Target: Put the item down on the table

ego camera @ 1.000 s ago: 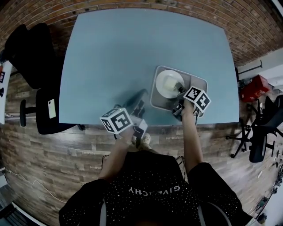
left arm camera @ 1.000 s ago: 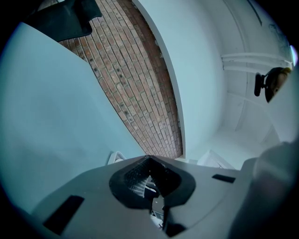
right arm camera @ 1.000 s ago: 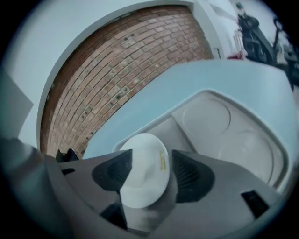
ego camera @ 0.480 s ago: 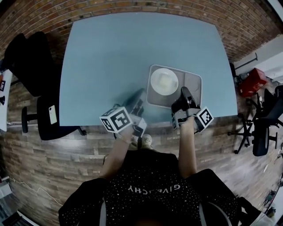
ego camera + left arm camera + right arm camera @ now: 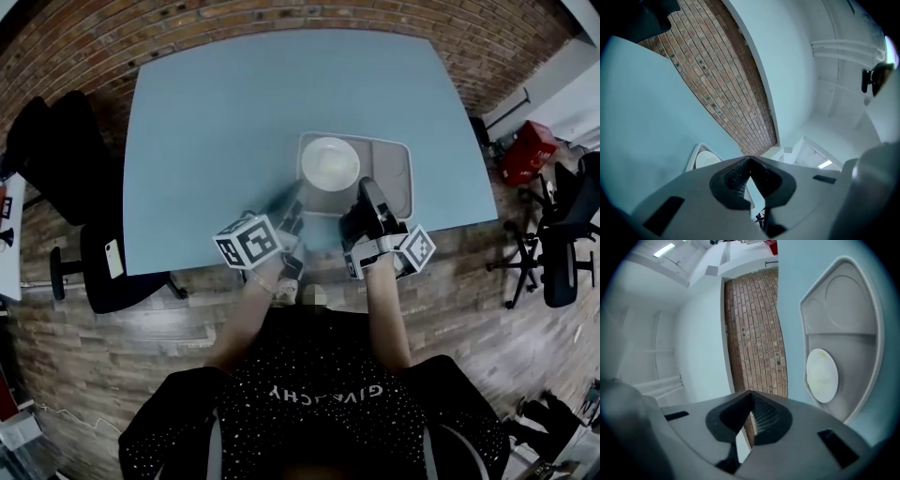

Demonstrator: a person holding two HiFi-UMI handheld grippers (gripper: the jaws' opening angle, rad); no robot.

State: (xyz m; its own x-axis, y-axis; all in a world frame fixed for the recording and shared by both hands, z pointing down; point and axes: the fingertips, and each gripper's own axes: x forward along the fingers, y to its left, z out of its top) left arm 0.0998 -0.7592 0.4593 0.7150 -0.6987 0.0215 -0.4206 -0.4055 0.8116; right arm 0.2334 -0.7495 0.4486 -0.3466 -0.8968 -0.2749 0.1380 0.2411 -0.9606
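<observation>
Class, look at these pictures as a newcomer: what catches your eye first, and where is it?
A big light-blue table fills the head view, brick beyond it. Near its front edge sits a grey tray holding a round white plate. At the tray's near side, the left gripper and right gripper are both shut and empty.

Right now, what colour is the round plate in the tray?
White; the plate shows best in head view.

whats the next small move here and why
Probably ease the right hand-held gripper a little back from the tray, toward the table edge. Its jaws are shut on nothing, and the tray sits flat on the table with the plate in it, so the put-down looks done.
</observation>
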